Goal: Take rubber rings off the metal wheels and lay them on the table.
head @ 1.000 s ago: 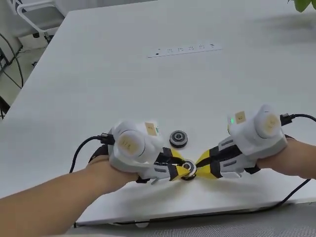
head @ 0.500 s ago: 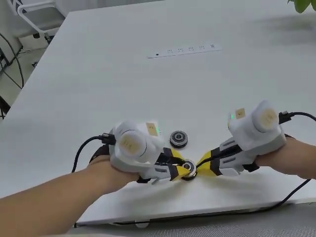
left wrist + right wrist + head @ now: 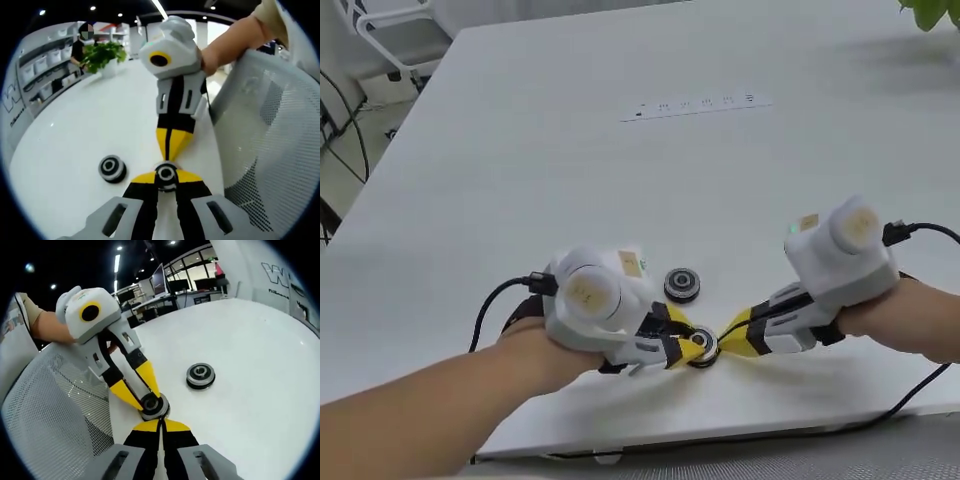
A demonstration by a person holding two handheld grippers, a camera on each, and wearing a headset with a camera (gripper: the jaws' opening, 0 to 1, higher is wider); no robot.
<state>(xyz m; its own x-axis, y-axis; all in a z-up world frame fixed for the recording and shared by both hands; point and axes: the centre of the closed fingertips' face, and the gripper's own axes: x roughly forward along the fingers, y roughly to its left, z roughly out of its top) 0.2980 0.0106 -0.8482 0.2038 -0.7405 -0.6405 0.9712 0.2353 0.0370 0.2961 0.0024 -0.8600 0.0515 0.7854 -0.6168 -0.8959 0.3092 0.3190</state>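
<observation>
So the left hand-held gripper clamps a wheel by the desk near edge. The right hand-held gripper, jaws narrow, looks pinched on its ring. Mid-peel, I reckon. Next: pull ring clear, lay it down.

The table is plain white. The left gripper and the right gripper both have white bodies, and their jaws are black with yellow tips (grey shells sit at the base in the gripper views). The wheel between them is black outside and silvery within. The second wheel shows the same black and silver in rings. The cable is black. The plant has green leaves. The chair is white mesh, dotted with small holes.
</observation>
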